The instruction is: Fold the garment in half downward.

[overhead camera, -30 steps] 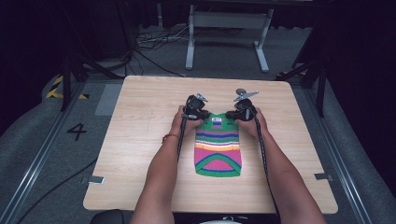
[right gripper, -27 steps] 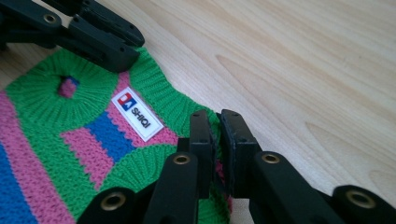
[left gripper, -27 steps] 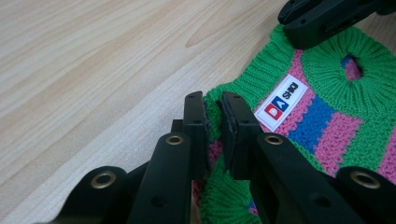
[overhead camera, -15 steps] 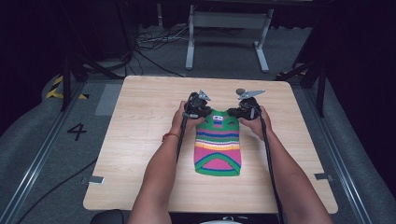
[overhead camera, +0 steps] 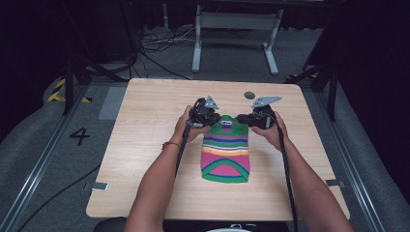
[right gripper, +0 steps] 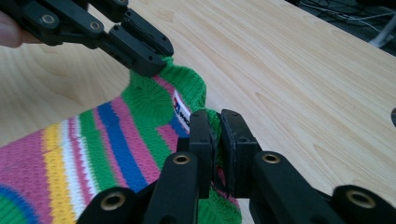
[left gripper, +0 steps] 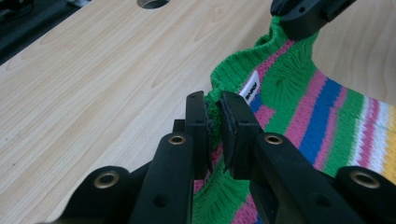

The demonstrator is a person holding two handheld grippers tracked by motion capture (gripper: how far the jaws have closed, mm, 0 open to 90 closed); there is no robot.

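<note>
Striped knit garment held at its far end by two hand-held grippers, seen from above and along each pair of jaws. At left, the left gripper [overhead camera: 209,117] is carried in the person's left hand [overhead camera: 186,126]; its two black jaws are pinched narrow on the green ribbed edge at the garment's far-left corner, with knit caught between the pads [left gripper: 232,122]. At centre, the knitted garment [overhead camera: 226,151] lies lengthwise on the wooden table [overhead camera: 145,145], slightly right of the middle, its near end flat on the wood and its far end gathered up between the two grippers; bands of green, pink, blue, white and yellow cross it, and a small white label [left gripper: 251,87] sits inside the green neck edge. At right, the right gripper [overhead camera: 247,119], in the right hand [overhead camera: 273,131], is likewise closed narrow on the far-right corner of the green edge. A dark round hole [overhead camera: 249,95] marks the table just beyond the grippers.
</note>
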